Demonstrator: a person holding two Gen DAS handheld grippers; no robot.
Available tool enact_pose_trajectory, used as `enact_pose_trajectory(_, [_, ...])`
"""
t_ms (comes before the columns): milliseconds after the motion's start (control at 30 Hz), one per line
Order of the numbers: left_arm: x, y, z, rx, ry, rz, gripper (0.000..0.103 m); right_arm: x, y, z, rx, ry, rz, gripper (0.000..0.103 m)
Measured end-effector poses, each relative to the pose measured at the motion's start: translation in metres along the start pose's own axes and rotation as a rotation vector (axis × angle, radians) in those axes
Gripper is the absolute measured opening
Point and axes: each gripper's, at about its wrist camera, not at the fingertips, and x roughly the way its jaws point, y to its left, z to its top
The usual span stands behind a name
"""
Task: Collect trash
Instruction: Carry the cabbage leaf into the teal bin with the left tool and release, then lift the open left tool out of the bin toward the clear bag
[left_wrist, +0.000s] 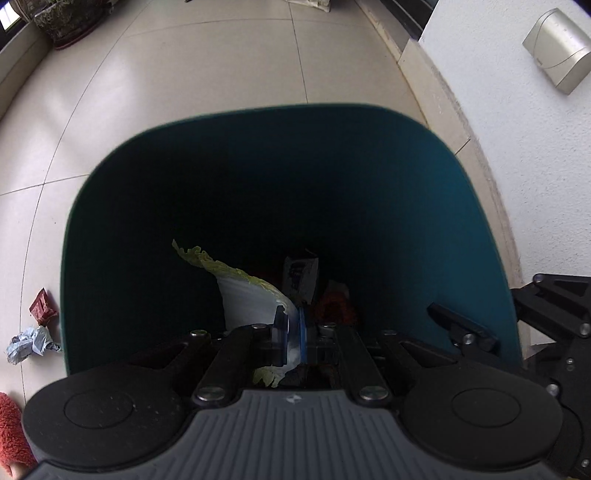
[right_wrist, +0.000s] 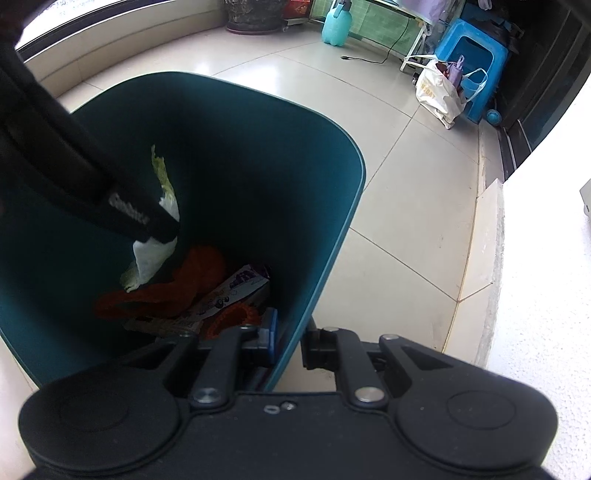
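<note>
A dark teal trash bin (left_wrist: 424, 184) fills the left wrist view. My left gripper (left_wrist: 293, 332) is shut on a cabbage leaf (left_wrist: 247, 291) and holds it inside the bin's mouth. Below it lie an orange scrap (left_wrist: 336, 306) and a printed carton (left_wrist: 299, 277). My right gripper (right_wrist: 288, 339) is shut on the bin's wall (right_wrist: 314, 229), one finger inside and one outside. In the right wrist view the left gripper's arm (right_wrist: 74, 162) reaches in with the cabbage leaf (right_wrist: 155, 254) above an orange scrap (right_wrist: 177, 288) and a purple carton (right_wrist: 232, 291).
On the tiled floor left of the bin lie a red wrapper (left_wrist: 43, 306) and a crumpled grey paper (left_wrist: 31, 343). A white wall (left_wrist: 517, 129) stands to the right. Further off are a plant pot (right_wrist: 255, 14), a green bottle (right_wrist: 336, 26), a blue stool (right_wrist: 472, 55) and a white bag (right_wrist: 439, 92).
</note>
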Motion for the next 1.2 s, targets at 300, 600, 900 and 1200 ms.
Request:
enact_pose_trajectory(300, [0.027,0.005,-0.006,-0.007,0.059,0.040,0.005,-0.001,0.000,-0.001,-0.006,-0.001,0.001,0.011])
enact_pose_trajectory(600, [0.019,0.014,-0.008,-0.011,0.054,-0.010,0.006,-0.001,0.000,0.000,-0.003,0.000,0.004,0.012])
enact_pose_trajectory(900, [-0.007,0.020,-0.015,0.010,-0.008,-0.026,0.006,0.000,0.000,0.000,-0.003,0.002,0.005,0.012])
enact_pose_trajectory(1200, [-0.040,0.035,-0.024,-0.019,-0.076,-0.037,0.007,0.001,-0.001,0.000,0.005,0.004,0.007,0.012])
